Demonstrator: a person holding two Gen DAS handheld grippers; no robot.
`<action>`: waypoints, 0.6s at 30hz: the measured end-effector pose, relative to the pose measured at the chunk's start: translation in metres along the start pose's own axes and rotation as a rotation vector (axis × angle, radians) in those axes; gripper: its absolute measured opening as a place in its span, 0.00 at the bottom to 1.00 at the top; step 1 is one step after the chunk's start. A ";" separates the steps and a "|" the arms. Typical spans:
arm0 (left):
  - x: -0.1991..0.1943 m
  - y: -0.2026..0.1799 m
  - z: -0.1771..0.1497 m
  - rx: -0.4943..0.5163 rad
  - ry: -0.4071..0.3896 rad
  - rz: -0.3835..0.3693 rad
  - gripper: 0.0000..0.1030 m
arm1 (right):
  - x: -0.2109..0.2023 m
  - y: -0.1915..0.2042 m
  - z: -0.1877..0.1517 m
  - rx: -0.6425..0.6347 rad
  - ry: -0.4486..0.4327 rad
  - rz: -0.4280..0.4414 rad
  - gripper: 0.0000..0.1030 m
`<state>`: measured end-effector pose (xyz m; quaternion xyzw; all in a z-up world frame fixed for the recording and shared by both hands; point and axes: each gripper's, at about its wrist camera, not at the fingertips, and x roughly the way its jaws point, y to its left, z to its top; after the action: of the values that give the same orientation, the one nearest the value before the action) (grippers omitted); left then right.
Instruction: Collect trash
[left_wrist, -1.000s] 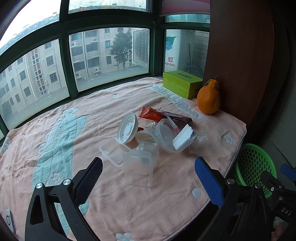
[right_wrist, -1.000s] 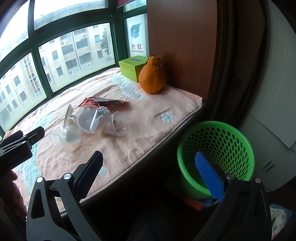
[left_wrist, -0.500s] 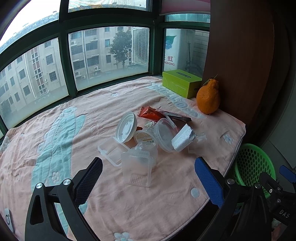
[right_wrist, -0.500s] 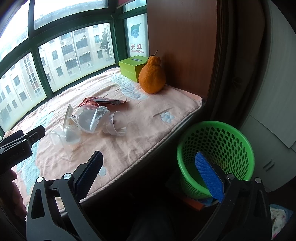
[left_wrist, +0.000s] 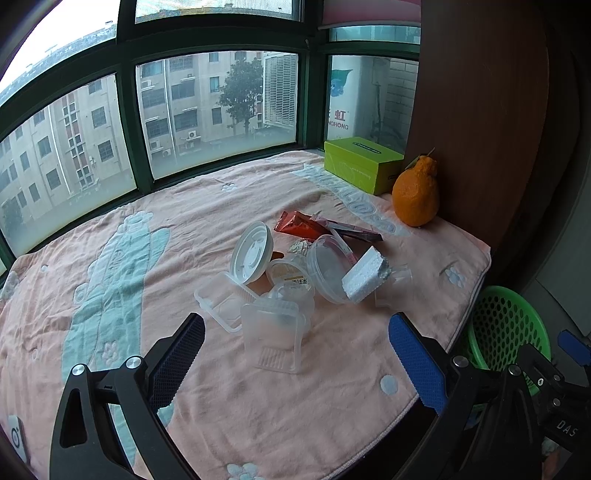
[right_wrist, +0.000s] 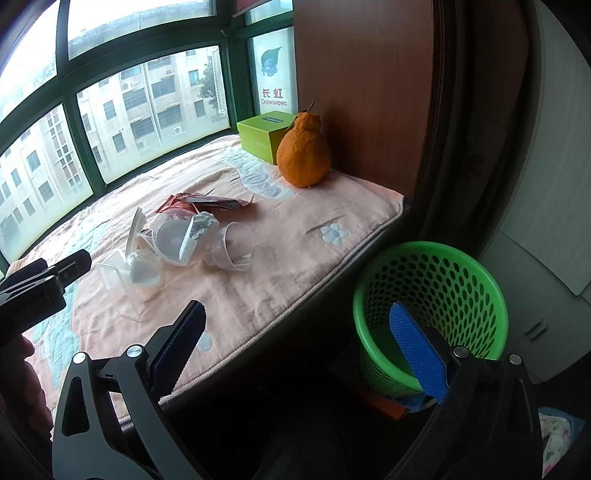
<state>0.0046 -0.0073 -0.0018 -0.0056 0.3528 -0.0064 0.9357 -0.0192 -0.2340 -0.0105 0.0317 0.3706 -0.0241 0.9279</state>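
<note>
Fig. legend. L wrist view: the left gripper (left_wrist: 295, 356) hovers over the near part of the pink flower-print blanket (left_wrist: 184, 229), jaws spread wide, nothing between them. The trash heap lies straight ahead, centred between the jaws. Nearest piece: a clear rectangular plastic tub (left_wrist: 274, 334), standing tilted, ribbed lip toward the camera, long axis running roughly away from the gripper. Behind it, touching or overlapping: a white round plastic lid (left_wrist: 252, 253) propped on edge, a clear round plastic container (left_wrist: 327, 267), a white foam block (left_wrist: 364, 278), red foil wrappers (left_wrist: 301, 226).

R wrist view: the right gripper (right_wrist: 295, 341) is off the bed edge, jaws also wide apart and empty; its right pad overlaps the green perforated plastic basket (right_wrist: 432, 288), which stands on the floor beside the bed. The heap lies up and to the left, well apart.

Judgement: the L gripper is nearer the trash and better aligned; the tub looks the likely first pick, the basket off to its right. Not trash, probably: the orange knobbly citrus fruit (left_wrist: 415, 195) and the lime-green cardboard box (left_wrist: 362, 170) by the wall.
</note>
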 end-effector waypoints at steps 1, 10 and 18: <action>0.000 -0.001 0.000 -0.001 -0.001 0.000 0.94 | 0.000 0.000 0.000 0.000 0.000 -0.001 0.96; 0.003 0.001 0.001 0.000 -0.002 0.001 0.94 | 0.001 -0.001 0.001 0.001 -0.004 -0.008 0.96; 0.006 0.005 0.005 -0.003 -0.001 0.002 0.94 | 0.004 -0.001 0.004 -0.004 -0.001 -0.002 0.96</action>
<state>0.0123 -0.0022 -0.0023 -0.0069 0.3521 -0.0049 0.9359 -0.0138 -0.2352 -0.0106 0.0296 0.3700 -0.0242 0.9282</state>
